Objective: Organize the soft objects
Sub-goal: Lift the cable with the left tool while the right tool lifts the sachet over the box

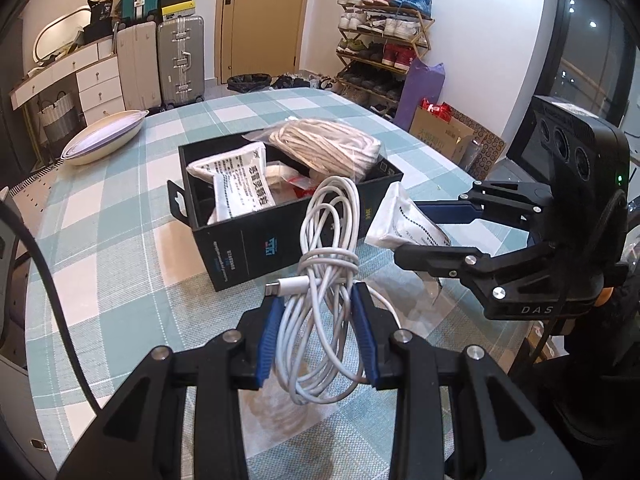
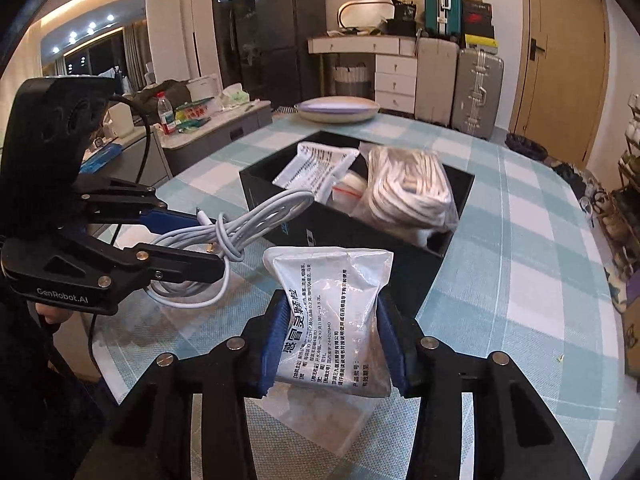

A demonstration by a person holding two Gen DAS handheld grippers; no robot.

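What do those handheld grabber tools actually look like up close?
Both are matte black plastic frames with silver screws and blue ridged fingers. The left gripper is lettered "GenRobot.AI" and trails a black cable. The right gripper is lettered "DAS", carries a black camera block with round lenses and shows a green light.

The setting was a lived-in home — a combined dining and entry area. A table (image 1: 120,216) carried a teal-and-white checked cloth. Beyond it stood a wooden door (image 1: 264,12), a tiered shoe rack (image 1: 384,40) loaded with sneakers, and upright suitcases (image 1: 180,64) beside a white drawer unit (image 1: 100,84) (shoe boxes were stacked on top of the cases). The right wrist view showed a dark refrigerator (image 2: 280,36), a cluttered counter (image 2: 224,120) with a water bottle (image 2: 165,114), and recessed ceiling lights (image 2: 80,32) — domestic fittings throughout.
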